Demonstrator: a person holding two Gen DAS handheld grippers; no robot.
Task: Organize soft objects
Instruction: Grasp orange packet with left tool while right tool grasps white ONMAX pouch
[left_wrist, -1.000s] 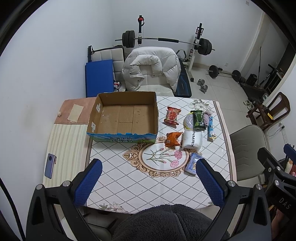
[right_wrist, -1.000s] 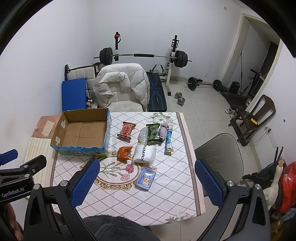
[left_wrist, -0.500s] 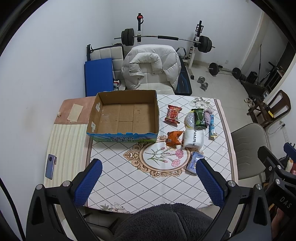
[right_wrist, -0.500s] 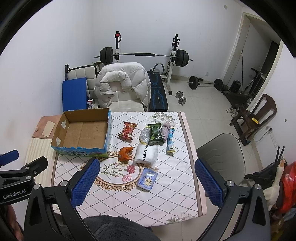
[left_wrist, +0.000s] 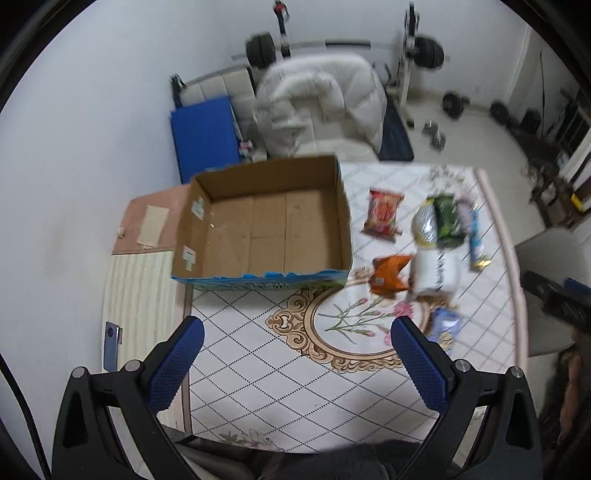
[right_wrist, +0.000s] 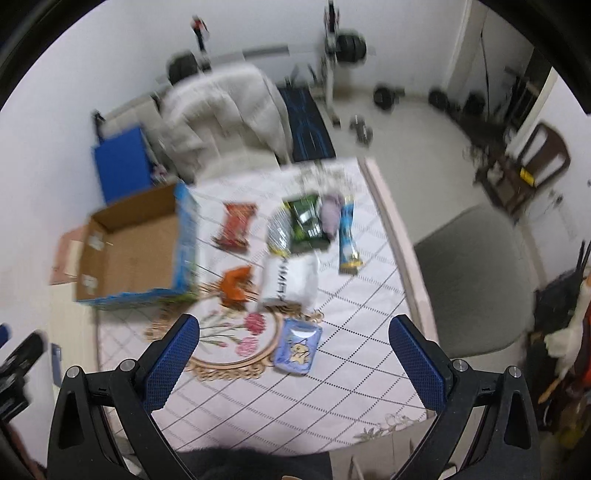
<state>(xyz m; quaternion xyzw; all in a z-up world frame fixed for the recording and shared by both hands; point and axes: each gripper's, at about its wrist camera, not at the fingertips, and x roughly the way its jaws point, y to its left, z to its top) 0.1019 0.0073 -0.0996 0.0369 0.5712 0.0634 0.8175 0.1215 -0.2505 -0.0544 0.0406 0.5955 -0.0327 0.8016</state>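
While both my left gripper (left_wrist: 295, 354) and right gripper (right_wrist: 293, 352) hang wide open and empty above the table (left_wrist: 258, 369), I judge the approach just begun: next, reach the blue tissue pack (right_wrist: 298, 345) right of the empty cardboard box (left_wrist: 266, 229).

Motion blur smears both views, worst from the right wrist: print on the white soft roll (right_wrist: 290, 280) and the green foil packet (right_wrist: 306, 223) is unreadable. The orange crinkled snack bag (right_wrist: 236, 282) blurs into the patterned tablecloth (right_wrist: 351, 314). The open brown cardboard box (right_wrist: 129, 247) has streaked edges. In the left view, a blue padded finger hides part of the pale blue pouch (left_wrist: 445, 326).
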